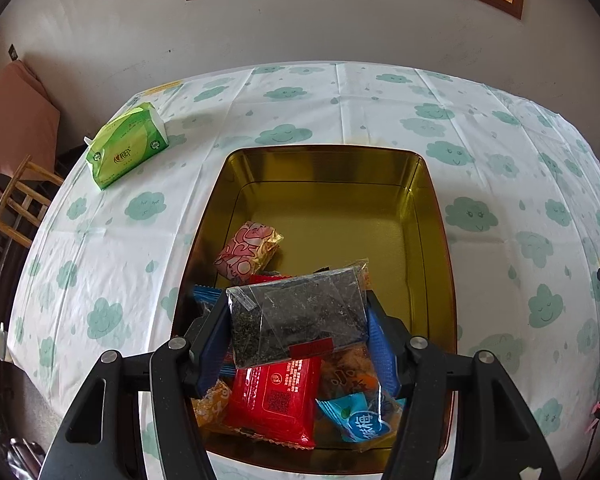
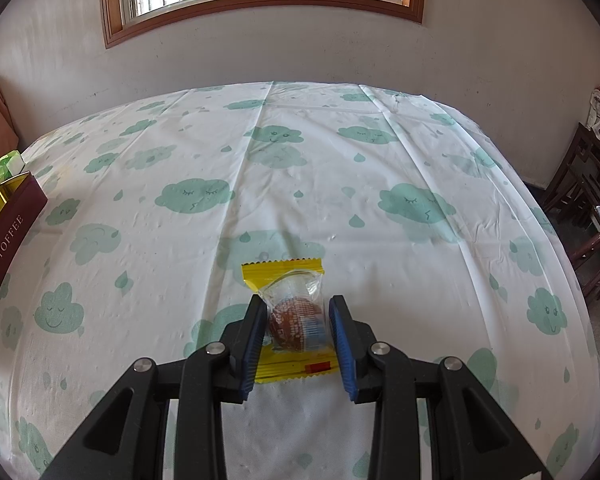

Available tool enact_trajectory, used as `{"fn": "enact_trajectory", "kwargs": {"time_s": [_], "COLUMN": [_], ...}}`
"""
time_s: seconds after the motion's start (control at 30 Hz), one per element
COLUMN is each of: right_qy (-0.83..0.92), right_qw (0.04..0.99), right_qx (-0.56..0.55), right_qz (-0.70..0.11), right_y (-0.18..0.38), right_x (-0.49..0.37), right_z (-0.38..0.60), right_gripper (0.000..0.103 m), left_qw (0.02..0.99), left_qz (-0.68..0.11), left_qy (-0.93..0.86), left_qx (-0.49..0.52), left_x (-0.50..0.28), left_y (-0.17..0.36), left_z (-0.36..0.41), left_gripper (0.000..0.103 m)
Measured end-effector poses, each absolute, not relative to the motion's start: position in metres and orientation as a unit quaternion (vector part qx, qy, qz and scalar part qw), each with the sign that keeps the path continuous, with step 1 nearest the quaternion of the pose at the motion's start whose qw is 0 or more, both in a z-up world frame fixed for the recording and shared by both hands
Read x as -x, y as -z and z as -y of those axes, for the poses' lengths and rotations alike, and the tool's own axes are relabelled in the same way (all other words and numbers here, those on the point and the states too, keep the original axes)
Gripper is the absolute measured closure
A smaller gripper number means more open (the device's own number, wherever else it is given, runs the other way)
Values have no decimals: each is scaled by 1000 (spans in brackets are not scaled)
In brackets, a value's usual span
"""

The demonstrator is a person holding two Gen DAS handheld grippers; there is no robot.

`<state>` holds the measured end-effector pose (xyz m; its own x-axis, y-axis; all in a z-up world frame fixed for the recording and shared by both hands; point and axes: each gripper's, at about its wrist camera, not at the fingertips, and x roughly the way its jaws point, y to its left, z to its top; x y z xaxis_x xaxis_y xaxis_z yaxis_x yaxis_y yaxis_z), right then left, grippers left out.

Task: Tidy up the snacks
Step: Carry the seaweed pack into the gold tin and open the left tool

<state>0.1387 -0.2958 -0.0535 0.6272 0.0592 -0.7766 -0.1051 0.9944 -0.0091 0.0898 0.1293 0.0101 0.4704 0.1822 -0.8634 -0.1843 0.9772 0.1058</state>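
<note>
In the left wrist view my left gripper is shut on a clear packet of dark seaweed and holds it above the near end of a gold tin box. In the box lie a pink-wrapped snack, a red packet, a blue plum candy and an orange snack. In the right wrist view my right gripper is open around a yellow-edged clear wrapper with a brown cake lying on the table. Its fingers stand either side of the packet.
The table carries a white cloth with green clouds. A green tissue pack lies at the far left. The maroon toffee box side shows at the left in the right wrist view. Wooden chairs stand to the right.
</note>
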Motion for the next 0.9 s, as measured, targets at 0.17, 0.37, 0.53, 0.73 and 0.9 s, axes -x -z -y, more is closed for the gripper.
{"fn": "enact_trajectory", "kwargs": {"time_s": [0.17, 0.37, 0.53, 0.73, 0.9], "right_qy": [-45, -45, -45, -45, -44], "right_qw": [902, 902, 902, 902, 902], "right_qx": [27, 27, 28, 28, 31], "right_qz": [-429, -429, -429, -429, -429], "right_y": [54, 54, 54, 54, 53], "right_x": [-139, -139, -139, -139, -139], "right_z": [295, 295, 296, 295, 294], "right_gripper": [69, 69, 69, 69, 69], "left_qw": [853, 852, 852, 853, 853], "left_qz": [-512, -513, -514, -512, -512], "left_qy": [-105, -102, -102, -104, -105], "left_qx": [2, 4, 2, 0, 0], "left_x": [-90, -91, -90, -91, -90], "left_y": [2, 7, 11, 12, 13], "left_z": [-133, -134, -133, -133, -134], "left_gripper": [46, 46, 46, 45, 44]}}
